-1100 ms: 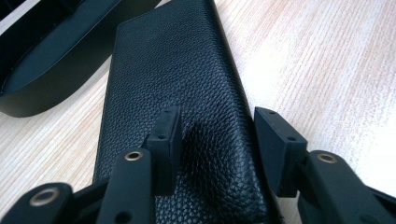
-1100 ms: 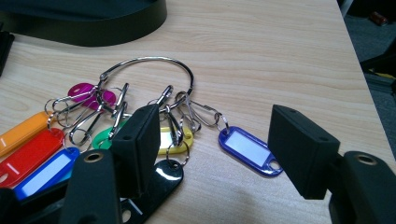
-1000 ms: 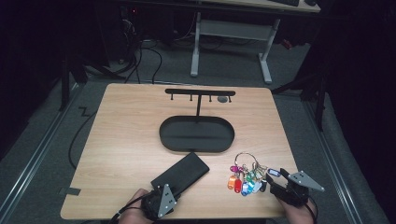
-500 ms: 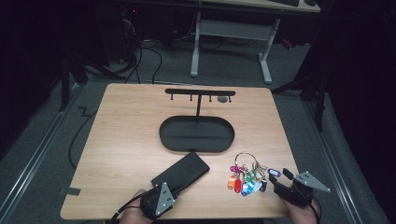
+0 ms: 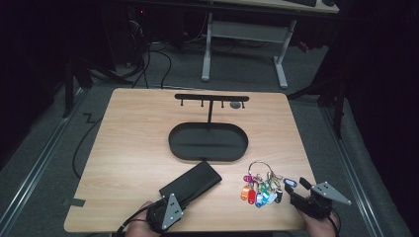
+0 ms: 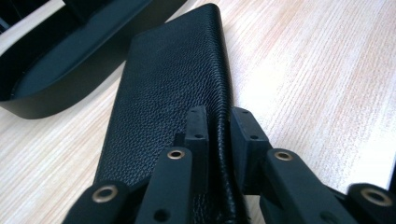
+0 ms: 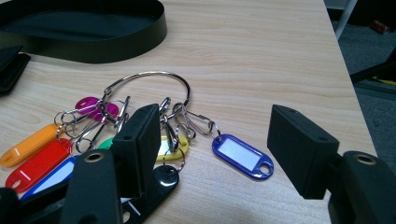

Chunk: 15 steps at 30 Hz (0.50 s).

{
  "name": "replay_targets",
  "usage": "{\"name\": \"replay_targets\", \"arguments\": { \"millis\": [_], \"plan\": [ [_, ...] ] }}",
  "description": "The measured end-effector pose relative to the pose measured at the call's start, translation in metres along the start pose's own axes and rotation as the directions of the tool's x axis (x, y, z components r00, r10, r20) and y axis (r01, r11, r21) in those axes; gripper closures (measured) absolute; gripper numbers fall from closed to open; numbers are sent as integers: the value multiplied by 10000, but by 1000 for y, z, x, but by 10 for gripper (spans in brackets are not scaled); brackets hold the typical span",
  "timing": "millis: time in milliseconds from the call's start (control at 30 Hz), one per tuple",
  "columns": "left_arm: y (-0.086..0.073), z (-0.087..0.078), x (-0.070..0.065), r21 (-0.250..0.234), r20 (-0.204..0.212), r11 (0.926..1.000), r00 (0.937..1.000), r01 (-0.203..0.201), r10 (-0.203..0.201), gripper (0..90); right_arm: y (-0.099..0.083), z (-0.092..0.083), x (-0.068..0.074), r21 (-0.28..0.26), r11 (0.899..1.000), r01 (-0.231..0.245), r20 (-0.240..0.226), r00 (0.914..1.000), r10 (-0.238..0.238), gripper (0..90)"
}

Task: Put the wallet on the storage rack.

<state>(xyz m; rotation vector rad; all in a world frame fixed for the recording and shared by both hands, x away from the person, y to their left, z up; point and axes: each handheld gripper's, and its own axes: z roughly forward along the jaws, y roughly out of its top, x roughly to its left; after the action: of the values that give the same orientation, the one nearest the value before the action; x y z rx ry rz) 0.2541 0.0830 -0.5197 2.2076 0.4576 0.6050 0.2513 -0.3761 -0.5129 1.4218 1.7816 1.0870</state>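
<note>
Counting what lies on the wooden table (image 5: pixel 133 148), you have one black leather wallet (image 5: pixel 190 184), one bunch of key tags (image 5: pixel 262 187) on one big metal ring (image 7: pixel 149 84), and one black stand with an oval tray (image 5: pixel 207 142) and a hook bar (image 5: pixel 211 98) on top. I can count about eight tags, but some hide under others, so I cannot be sure.

Your two hands come in at the near edge of the table. Your left gripper (image 5: pixel 170 205) sits low at the near end of the wallet and points along it toward the tray. Your right gripper (image 5: pixel 296 190) sits low too, at the right of the key tags, and points at them.

Your left gripper's jaws have just been closing, and in the left gripper view they pinch the thick rounded edge of the wallet (image 6: pixel 173 93) between them. Your right gripper (image 7: pixel 215 140) has its jaws spread wide. A blue tag (image 7: pixel 242 156) lies on the table between them, and the pads do not touch it.

The wallet is long, flat and black, with a bumpy skin and a fat folded edge. It lies slanted on the table, just in front of the tray, with its far end close to the tray's rim. The tags are orange, red, purple, green, yellow, blue and black.
</note>
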Motion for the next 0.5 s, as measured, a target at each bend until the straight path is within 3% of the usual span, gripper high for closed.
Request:
{"name": "replay_targets", "arguments": {
  "millis": [133, 500],
  "plan": [
    [2, -6, 1, -146, -198, 9999, 9998, -79, 76, 810, 1, 0, 2, -21, 10000, -27, 53, 10000, 27, 356],
    [3, -27, 15, -985, -143, 9928, 9974, 687, -704, 830, 1, 4, 2, 51, 10000, -11, 46, 10000, 10, 358]
  ]
}}
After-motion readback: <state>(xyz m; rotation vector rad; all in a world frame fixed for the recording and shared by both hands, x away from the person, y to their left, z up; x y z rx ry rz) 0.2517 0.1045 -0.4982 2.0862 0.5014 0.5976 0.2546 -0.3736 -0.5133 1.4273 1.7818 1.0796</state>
